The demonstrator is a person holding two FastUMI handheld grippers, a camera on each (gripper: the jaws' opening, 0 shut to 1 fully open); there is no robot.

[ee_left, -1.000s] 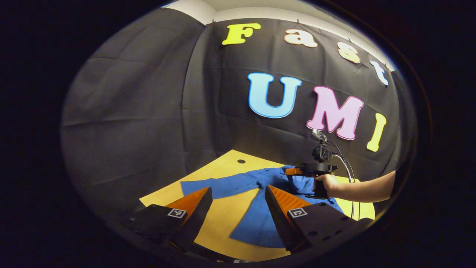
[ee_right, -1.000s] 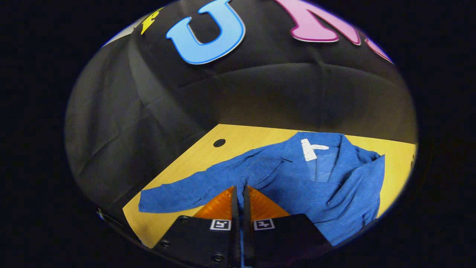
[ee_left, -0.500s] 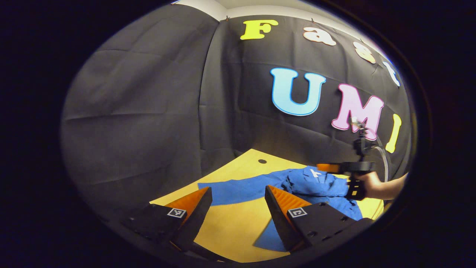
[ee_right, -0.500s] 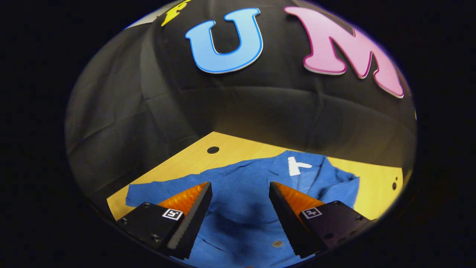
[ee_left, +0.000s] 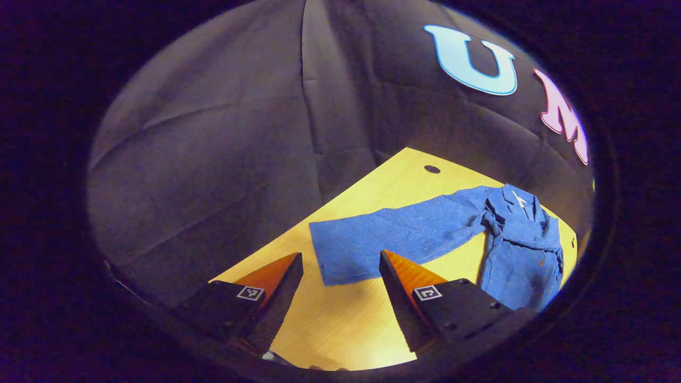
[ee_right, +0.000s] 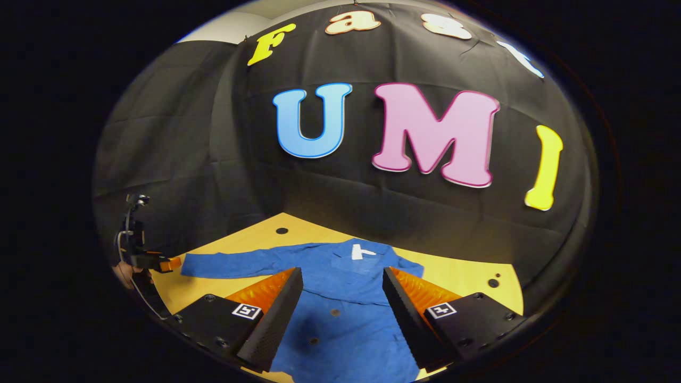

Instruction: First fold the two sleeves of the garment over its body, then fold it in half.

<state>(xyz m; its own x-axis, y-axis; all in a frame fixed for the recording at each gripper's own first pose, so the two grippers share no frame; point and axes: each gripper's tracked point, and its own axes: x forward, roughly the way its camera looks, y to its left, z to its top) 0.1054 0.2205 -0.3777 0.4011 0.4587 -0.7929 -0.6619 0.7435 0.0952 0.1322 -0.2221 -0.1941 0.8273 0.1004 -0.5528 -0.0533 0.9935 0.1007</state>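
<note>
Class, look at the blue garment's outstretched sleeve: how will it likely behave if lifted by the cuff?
The sleeve lies flat and slightly rumpled, so it probably droops limply. Its ribbed knit looks grippy rather than slippery. Thin cloth on the table likely weighs little.

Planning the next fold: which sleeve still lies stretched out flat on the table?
The sleeve reaching toward the left gripper; the other is already folded over the garment's body.
</note>
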